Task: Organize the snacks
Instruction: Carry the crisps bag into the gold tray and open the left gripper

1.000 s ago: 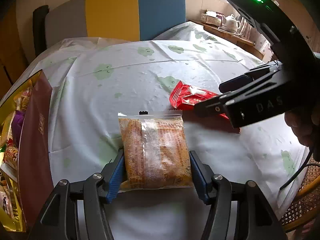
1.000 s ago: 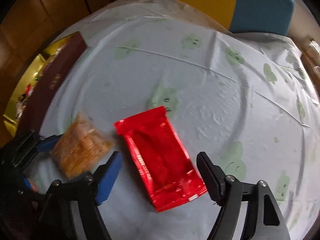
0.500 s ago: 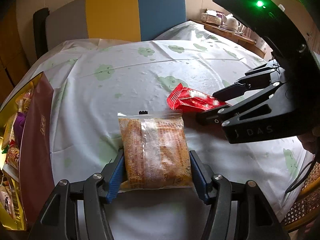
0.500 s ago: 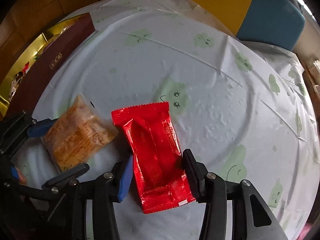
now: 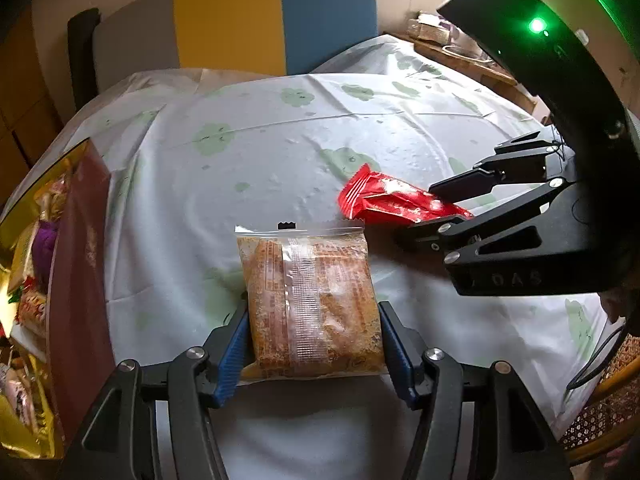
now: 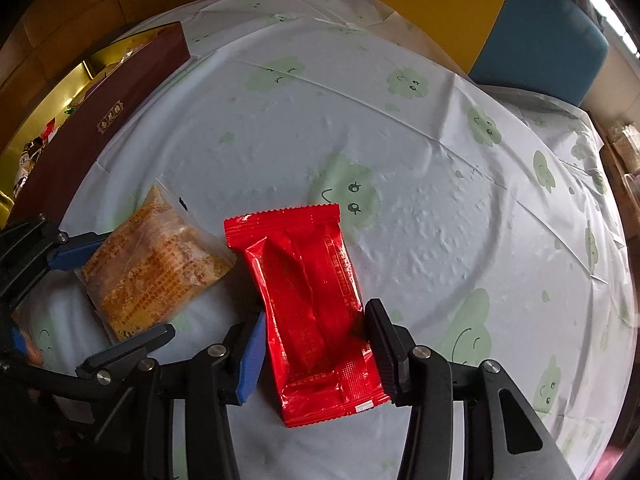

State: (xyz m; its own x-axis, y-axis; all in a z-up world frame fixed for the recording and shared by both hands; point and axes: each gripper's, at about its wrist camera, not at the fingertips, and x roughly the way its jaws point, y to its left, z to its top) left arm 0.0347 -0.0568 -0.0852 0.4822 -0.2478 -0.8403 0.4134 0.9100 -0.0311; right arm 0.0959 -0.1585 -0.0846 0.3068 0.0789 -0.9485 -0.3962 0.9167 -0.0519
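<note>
My left gripper [image 5: 311,320] is shut on a clear packet of orange snack [image 5: 308,300], held just over the white tablecloth; the packet also shows in the right wrist view [image 6: 154,268]. My right gripper [image 6: 314,328] is shut on a red snack packet [image 6: 308,292], which lies flat between the pads. In the left wrist view the red packet [image 5: 392,200] sticks out left of the right gripper [image 5: 436,210]. The two packets lie side by side, almost touching.
A gold-lined gift box with a maroon wall [image 5: 78,264] holds several snacks at the left table edge; it also shows in the right wrist view [image 6: 100,120]. A yellow and blue chair back [image 5: 276,16] stands behind the round table [image 5: 260,152].
My right gripper has closed from wide open onto the red packet. The left gripper has kept its hold on the orange packet and barely moved.
</note>
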